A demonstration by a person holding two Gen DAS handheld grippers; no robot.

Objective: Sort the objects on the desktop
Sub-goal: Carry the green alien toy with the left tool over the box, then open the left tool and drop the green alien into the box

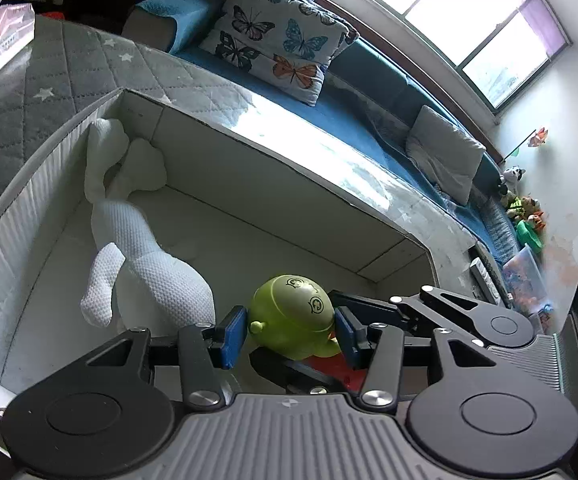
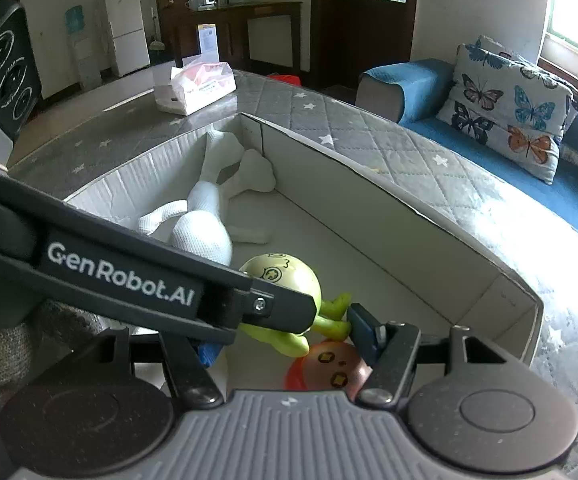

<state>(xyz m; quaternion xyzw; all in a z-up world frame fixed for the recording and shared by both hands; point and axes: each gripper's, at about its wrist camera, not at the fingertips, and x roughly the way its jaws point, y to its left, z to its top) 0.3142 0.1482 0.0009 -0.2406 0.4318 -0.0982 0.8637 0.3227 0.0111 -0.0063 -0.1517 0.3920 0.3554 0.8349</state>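
Green plastic is what my left claw (image 1: 291,330) has between its blue pads: the green round-headed figure (image 1: 293,312), pinched at the sides of its head and held low inside the white cardboard box (image 1: 249,196) that sits on the quilted grey counter (image 2: 389,136). From the right wrist view the figure's legs trail down toward an orange-headed figure (image 2: 329,364) that lies on the box floor just under it. My right claw (image 2: 289,344) is close in at the same spot; its near finger sits right beside the green legs, but the left claw's arm crosses the view and hides the other finger, so I cannot tell how wide it stands or whether it grips anything. A white knitted plush (image 1: 137,248) lies along the far end of the box.

Whether the green figure is on its way into the box or out of it, I can't judge from this.

My worries from here: the head is smooth and round, and the pads bear on its curve, so it could squirt out if I ease or tilt the grip. Both claws are crowded together, so any careless move could knock one against the other or catch the green legs. Those legs may also snag or push the orange figure, and the box wall is close enough to clip
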